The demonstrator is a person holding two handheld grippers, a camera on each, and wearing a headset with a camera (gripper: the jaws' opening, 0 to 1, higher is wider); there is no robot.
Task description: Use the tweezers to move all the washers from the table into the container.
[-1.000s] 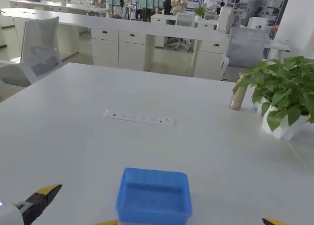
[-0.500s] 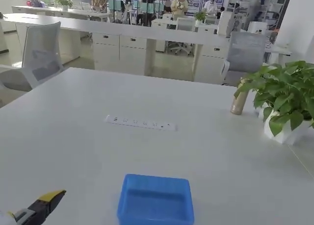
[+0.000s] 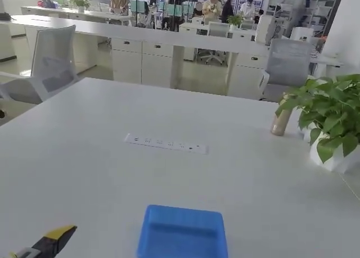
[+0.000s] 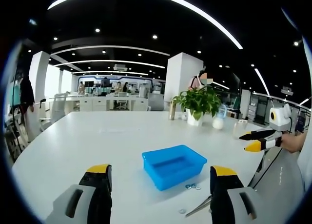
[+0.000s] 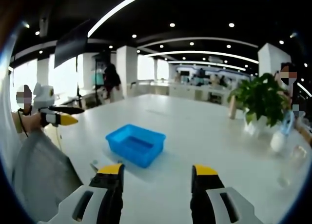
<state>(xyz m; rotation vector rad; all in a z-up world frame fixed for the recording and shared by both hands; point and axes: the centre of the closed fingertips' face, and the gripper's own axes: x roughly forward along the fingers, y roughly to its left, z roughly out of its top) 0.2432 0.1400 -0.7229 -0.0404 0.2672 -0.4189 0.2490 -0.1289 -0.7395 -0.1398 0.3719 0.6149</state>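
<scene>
A blue rectangular container (image 3: 183, 232) stands on the white table near its front edge. In the left gripper view the container (image 4: 174, 165) holds nothing I can see. Several small washers (image 4: 193, 186) lie on the table just in front of it. One more washer (image 4: 182, 211) lies nearer, beside the metal tweezers (image 4: 199, 207). My left gripper (image 4: 161, 171) is open and holds nothing; its yellow tip (image 3: 56, 238) shows at the bottom left of the head view. My right gripper (image 5: 157, 170) is open and holds nothing, facing the container (image 5: 135, 144) from the other side.
A white power strip (image 3: 166, 144) lies mid-table. A potted plant (image 3: 332, 117) and a tan bottle (image 3: 279, 123) stand at the right. A grey chair (image 3: 48, 67) is at the far left edge. Desks and people fill the room behind.
The head camera has tilted upward, so the container sits lower in the picture. The yellow tips along the bottom edge have left it. The left gripper tip stays bottom left.
</scene>
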